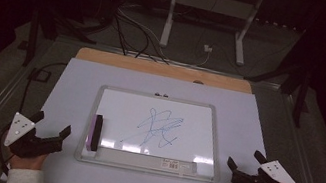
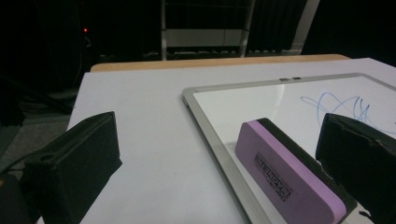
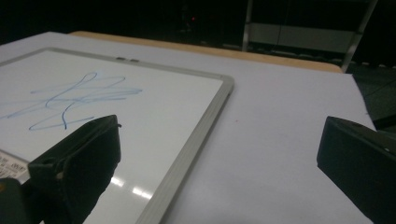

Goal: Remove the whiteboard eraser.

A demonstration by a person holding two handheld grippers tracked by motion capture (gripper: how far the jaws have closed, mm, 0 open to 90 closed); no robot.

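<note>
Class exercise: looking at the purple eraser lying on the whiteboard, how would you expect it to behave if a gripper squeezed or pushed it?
The eraser is a flat block with a dark pad along one side, so it probably gives slightly and weighs little. Lying flat, it seems unlikely to roll or tip. On the glossy whiteboard it would likely slide.

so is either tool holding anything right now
No, nothing is held. The left tool and the right tool are both open, and the eraser lies untouched on the whiteboard.
</note>
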